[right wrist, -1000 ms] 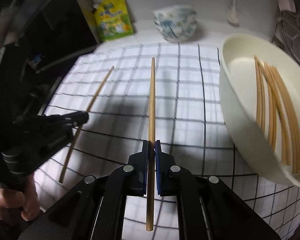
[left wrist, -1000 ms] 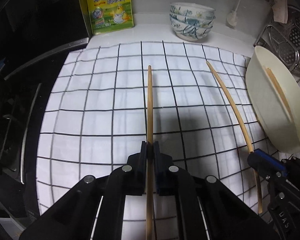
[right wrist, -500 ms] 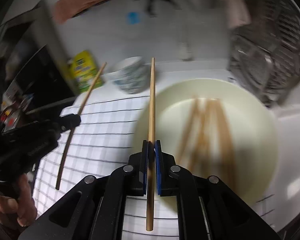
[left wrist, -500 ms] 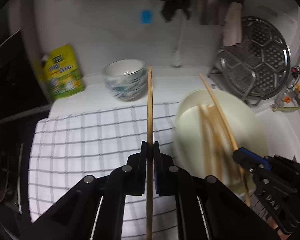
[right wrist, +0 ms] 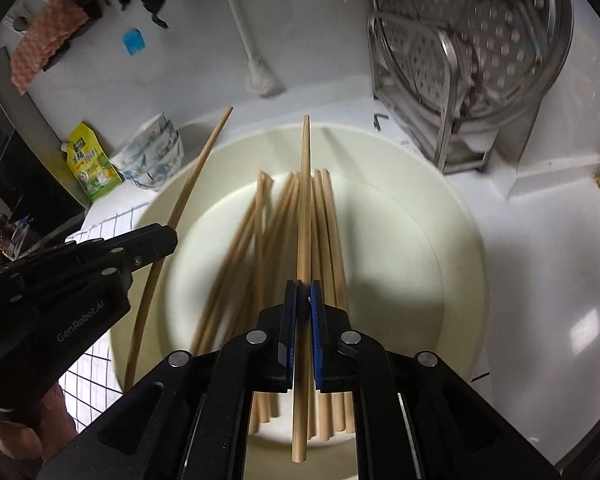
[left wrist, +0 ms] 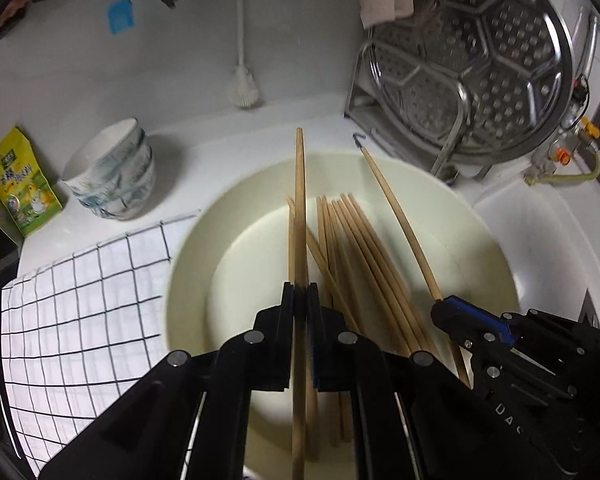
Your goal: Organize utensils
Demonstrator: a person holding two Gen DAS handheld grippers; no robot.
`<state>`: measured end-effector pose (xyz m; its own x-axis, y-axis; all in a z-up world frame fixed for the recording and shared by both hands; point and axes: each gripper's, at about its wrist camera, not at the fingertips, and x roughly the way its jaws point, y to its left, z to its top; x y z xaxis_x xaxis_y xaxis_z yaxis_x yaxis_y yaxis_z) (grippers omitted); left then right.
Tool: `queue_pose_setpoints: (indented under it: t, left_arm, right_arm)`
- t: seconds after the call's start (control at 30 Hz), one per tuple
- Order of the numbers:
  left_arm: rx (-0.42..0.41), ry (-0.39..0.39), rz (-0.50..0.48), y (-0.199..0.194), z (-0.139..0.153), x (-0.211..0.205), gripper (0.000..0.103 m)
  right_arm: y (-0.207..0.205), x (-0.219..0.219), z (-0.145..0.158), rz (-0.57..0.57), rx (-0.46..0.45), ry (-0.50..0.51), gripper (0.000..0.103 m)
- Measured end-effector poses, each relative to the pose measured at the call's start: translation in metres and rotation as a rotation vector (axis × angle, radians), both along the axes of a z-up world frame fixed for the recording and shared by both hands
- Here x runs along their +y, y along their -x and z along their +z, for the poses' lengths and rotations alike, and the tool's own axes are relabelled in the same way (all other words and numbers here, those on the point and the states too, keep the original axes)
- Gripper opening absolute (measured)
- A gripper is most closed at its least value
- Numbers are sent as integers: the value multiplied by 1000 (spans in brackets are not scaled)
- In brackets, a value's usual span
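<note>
partly hidden chopsticks [left wrist: 364, 248] under left gripper [left wrist: 300, 300]

We look down and forward from each wrist, close above the wide cream-coloured round basin [left wrist: 188, 264] [right wrist: 452, 240]. Left view sits left of it; right view sits more centred. Both share the perforated steel steamer tray [left wrist: 472, 60] [right wrist: 480, 40] and stacked blue-patterned bowls [left wrist: 112, 176] [right wrist: 152, 156].

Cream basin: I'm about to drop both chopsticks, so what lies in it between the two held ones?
In the right wrist view, loose chopsticks lie in the cream basin between the two held sticks.
</note>
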<state>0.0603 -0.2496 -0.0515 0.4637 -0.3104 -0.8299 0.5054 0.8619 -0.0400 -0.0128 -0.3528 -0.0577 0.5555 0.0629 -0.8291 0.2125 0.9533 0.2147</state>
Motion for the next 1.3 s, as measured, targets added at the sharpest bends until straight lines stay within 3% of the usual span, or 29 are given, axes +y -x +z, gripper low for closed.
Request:
queue_pose_setpoints:
  t: [0.23, 0.27, 0.33, 0.37, 0.4, 0.8, 0.97, 1.3]
  left_arm:
    - [27, -20, 10, -7, -12, -3, 8]
    - [27, -21, 13, -8, -12, -2, 16]
    - [18, -25, 26, -7, -11, 1, 45]
    - [5, -23, 41, -6, -9, 4, 64]
    - [-3, -17, 48, -5, -6, 7, 66]
    - [-25, -12, 90, 4, 15, 36, 67]
    - [-22, -2, 105, 12, 23, 49, 73]
    - [-59, -6, 115, 22, 42, 70, 82]
  right_arm:
    - [1, -11, -13, -16, 22, -30, 7]
    - [2, -12, -12, -20, 20, -30, 7]
    - [4, -13, -10, -33, 15, -25, 10]
    - [5, -14, -8, -37, 12, -22, 15]
    - [5, -14, -7, -40, 9, -21, 18]
    - [20, 2, 11, -33, -1, 2, 29]
    - [27, 14, 22, -30, -16, 26, 48]
    - [38, 31, 37, -41, -33, 48, 62]
